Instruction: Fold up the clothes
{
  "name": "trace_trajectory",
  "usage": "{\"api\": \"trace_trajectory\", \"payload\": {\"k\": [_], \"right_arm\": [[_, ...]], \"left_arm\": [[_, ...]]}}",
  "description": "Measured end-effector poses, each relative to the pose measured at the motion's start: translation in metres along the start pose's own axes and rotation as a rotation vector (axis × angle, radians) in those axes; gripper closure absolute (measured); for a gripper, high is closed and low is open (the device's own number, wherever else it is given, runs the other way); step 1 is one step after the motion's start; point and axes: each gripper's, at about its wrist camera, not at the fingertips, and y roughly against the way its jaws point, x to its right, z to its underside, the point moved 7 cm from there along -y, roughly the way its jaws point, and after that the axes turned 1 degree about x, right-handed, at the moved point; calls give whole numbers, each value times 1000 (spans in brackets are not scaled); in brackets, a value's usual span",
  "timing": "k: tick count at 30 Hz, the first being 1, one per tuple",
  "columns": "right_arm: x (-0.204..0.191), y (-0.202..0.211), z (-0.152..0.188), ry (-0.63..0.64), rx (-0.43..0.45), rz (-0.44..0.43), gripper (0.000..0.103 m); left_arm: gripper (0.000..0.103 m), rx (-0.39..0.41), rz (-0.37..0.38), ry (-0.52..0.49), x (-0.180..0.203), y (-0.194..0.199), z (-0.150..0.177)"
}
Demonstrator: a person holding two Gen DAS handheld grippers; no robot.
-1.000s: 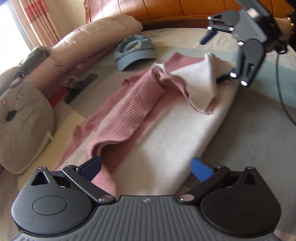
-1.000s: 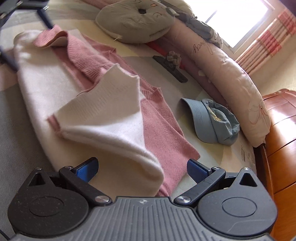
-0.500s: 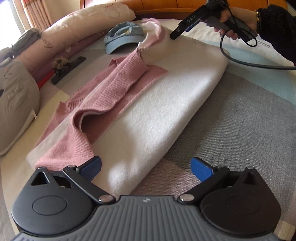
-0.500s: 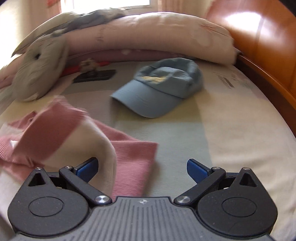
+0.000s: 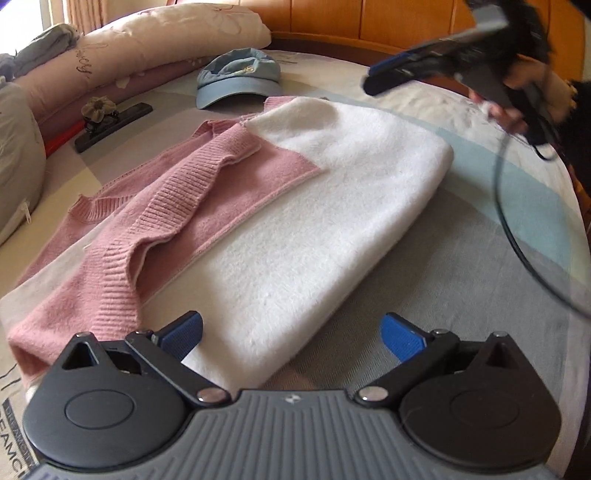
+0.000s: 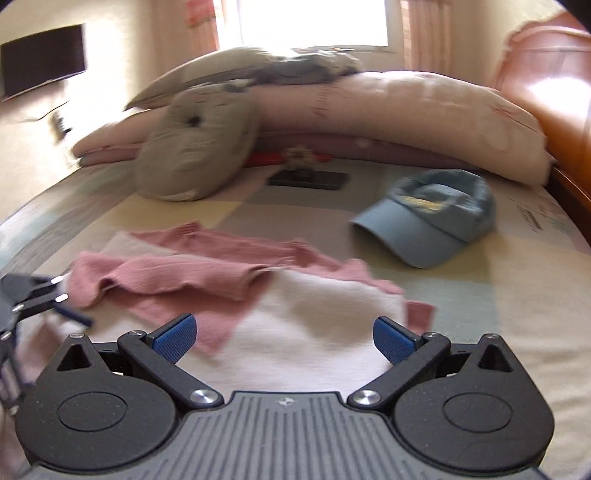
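A pink and white knitted sweater (image 5: pixel 280 229) lies folded lengthwise on the bed, its white half laid over the pink half and a pink ribbed sleeve resting on top. My left gripper (image 5: pixel 291 334) hovers open at the sweater's near end, holding nothing. The right gripper (image 5: pixel 373 79) appears in the left wrist view, lifted above the sweater's far corner in a hand. In the right wrist view the sweater (image 6: pixel 295 314) lies below my right gripper (image 6: pixel 284 338), which is open and empty. The left gripper (image 6: pixel 44 299) shows at that view's left edge.
A blue cap (image 5: pixel 236 77) (image 6: pixel 432 218) lies beyond the sweater. A dark flat clip with a fabric flower (image 5: pixel 110 120), a grey round cushion (image 6: pixel 199 151) and a long pink bolster (image 5: pixel 147 48) line the far side. A wooden headboard (image 5: pixel 369 18) and a black cable (image 5: pixel 513 229) are to the right.
The right gripper has let go of the sweater's white flap, which now lies flat, and has lifted away to the right. My left gripper stayed open near the sweater's near end.
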Motion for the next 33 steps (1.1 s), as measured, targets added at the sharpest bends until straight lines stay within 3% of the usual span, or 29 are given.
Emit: {"api": "trace_trajectory", "payload": {"k": [7,12,20,22,26,29,33], "right_arm": [[-53,-2,18,122,-16,-17,0],[-58,-1,34,105,-17,-41,0],[-37,-7,49,0,-41,-37,0],[-36,-8,55,-3,-51,-33,0],[-38,-6,60,1,-55,-32,0],[-40,-4,62,5,-52,-33,0],[-42,-3,63,9,-48,-33,0]], "left_arm": [[1,-16,-33,120,-42,-11,-25],[1,-15,-62,159,-66,-11,-47],[1,-5,98,394,-88,-4,-54],[1,1,45,388,-97,-4,-55],[1,61,-192,341,-131,2,-75],[1,101,-210,379,-147,14,-90],[1,134,-188,345,-134,32,-90]]}}
